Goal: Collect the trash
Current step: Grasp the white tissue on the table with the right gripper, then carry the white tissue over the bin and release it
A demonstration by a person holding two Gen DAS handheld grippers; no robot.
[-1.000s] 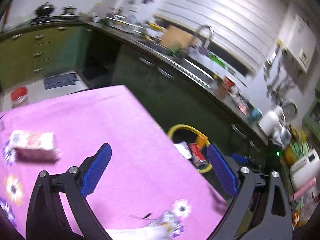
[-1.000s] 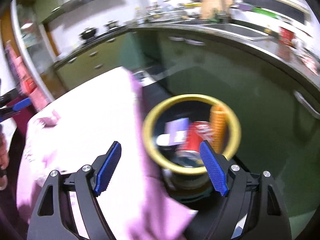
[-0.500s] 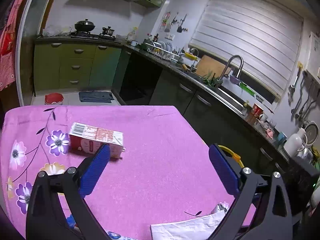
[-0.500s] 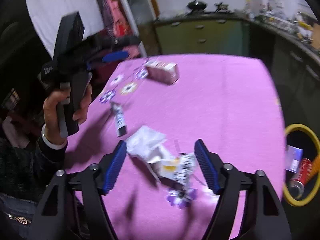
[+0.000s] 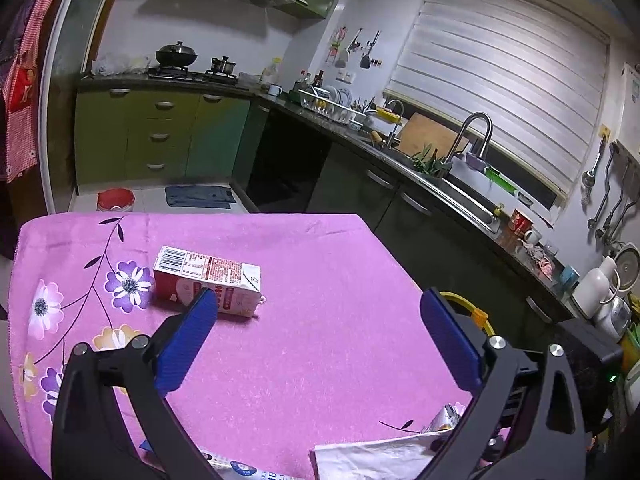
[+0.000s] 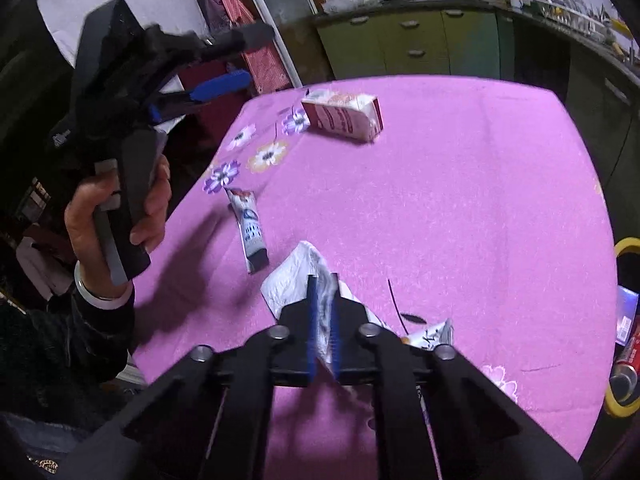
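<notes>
My right gripper (image 6: 323, 292) is shut on a crumpled white wrapper (image 6: 296, 272) lying near the front of the pink tablecloth (image 6: 460, 200). A red and white milk carton (image 6: 344, 114) lies on its side at the far end. In the left wrist view the carton (image 5: 208, 276) lies just beyond the left finger of my open left gripper (image 5: 318, 296), which holds nothing. A hand holds the left gripper (image 6: 240, 58) above the table's left edge. A small sachet (image 6: 250, 226) and a torn packet (image 6: 432, 334) also lie on the cloth.
A bin with a yellow rim (image 6: 624, 248) stands on the floor off the table's right edge, with a red can (image 6: 628, 360) inside. Its yellow rim (image 5: 464, 304) shows past the cloth in the left view. Green kitchen cabinets (image 5: 160, 136) and a sink counter (image 5: 440, 184) lie beyond.
My right gripper swung from above the bin to the table and closed on the white wrapper. The left gripper turned from the bin toward the carton, then held still.
</notes>
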